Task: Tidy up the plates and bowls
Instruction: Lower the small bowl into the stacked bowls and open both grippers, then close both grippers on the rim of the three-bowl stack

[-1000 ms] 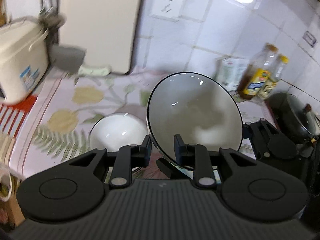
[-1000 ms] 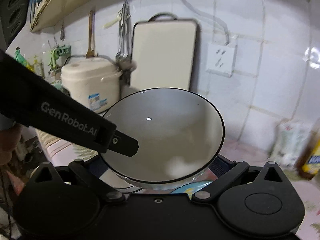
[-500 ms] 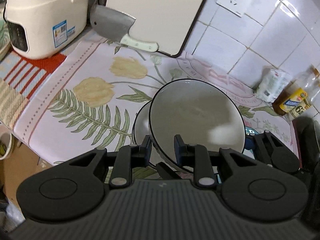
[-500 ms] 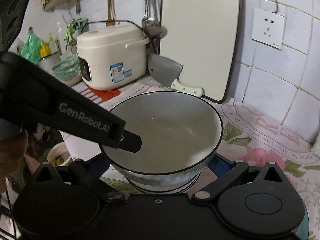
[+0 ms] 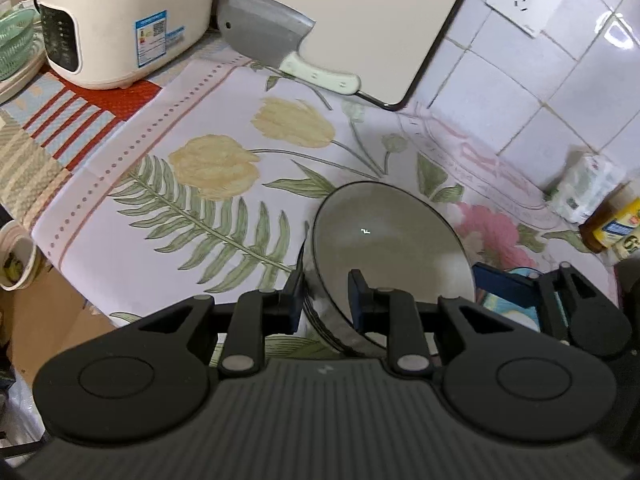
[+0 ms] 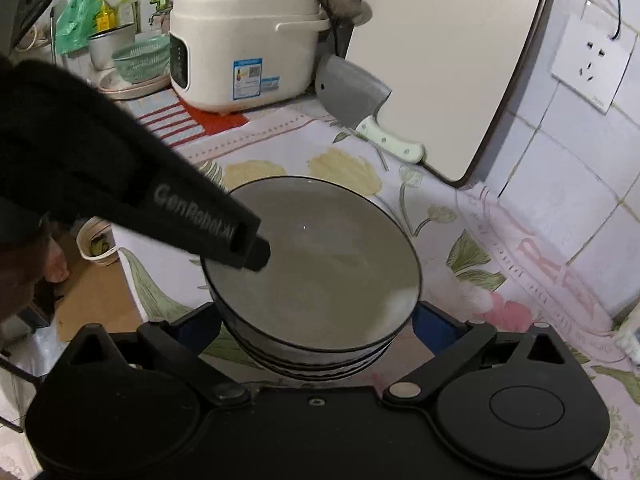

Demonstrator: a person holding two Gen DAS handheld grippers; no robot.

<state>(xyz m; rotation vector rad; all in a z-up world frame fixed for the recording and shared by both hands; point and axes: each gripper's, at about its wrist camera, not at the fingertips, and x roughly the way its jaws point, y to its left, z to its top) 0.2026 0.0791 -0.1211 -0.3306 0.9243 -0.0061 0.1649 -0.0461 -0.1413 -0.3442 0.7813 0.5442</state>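
A grey bowl [image 5: 392, 240] [image 6: 320, 260] with a thin black rim is held low over the flowered cloth [image 5: 180, 220]. My left gripper [image 5: 326, 292] is shut on its near rim, one finger [image 6: 240, 240] inside the bowl and the other outside. My right gripper [image 6: 314, 328] spans the bowl, its blue pads [image 6: 430, 326] against both sides. Under the grey bowl shows the ribbed wall of a second bowl [image 6: 312, 364] [image 5: 316, 316]. Whether the grey bowl rests in it I cannot tell.
At the back left stands a cream rice cooker [image 5: 120, 20] [image 6: 240, 48]. A cleaver [image 5: 264, 36] leans by a white cutting board [image 5: 360, 8] against the tiled wall. Oil bottles [image 5: 616, 224] stand at the right, and a paper cup [image 5: 16, 256] sits beyond the counter's left edge.
Both grippers have come down toward the counter with the grey bowl between them. The white bowl, seen beside it before, is now hidden beneath it.
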